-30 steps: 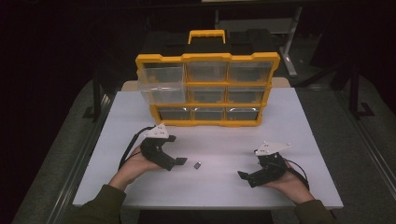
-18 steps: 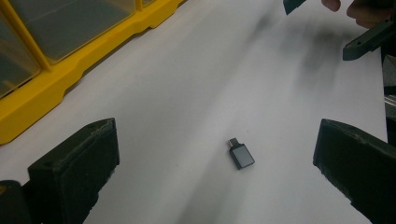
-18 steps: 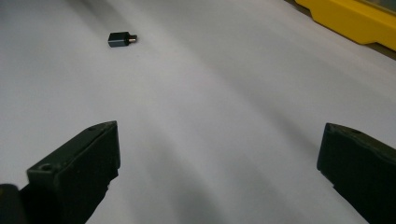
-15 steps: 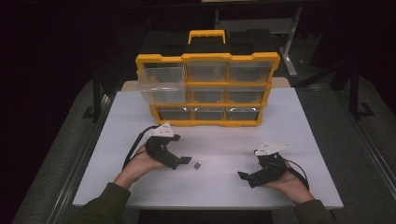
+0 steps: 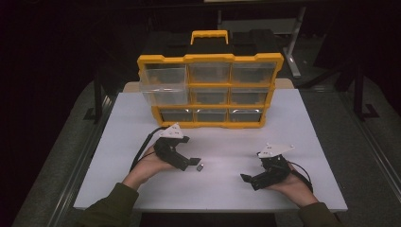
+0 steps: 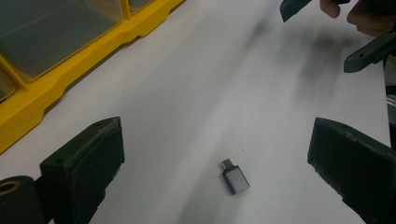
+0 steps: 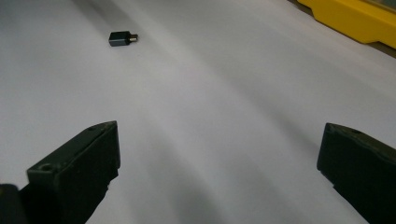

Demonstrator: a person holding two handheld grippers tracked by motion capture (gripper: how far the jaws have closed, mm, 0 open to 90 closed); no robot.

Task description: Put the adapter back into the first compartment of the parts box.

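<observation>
Adapter [image 6: 235,177] between left tool [image 6: 215,158] jaws (wide)

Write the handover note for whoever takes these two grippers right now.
Left gripper: open, jaws either side of the small grey adapter, not touching it.
Right gripper: open, empty, resting apart over the white table.
Yellow organizer stands at the back; its upper left drawer is pulled out.
Done: drawer out, left gripper lined up.
Left: close on the adapter, lift it, probably drop it into that drawer.
</observation>
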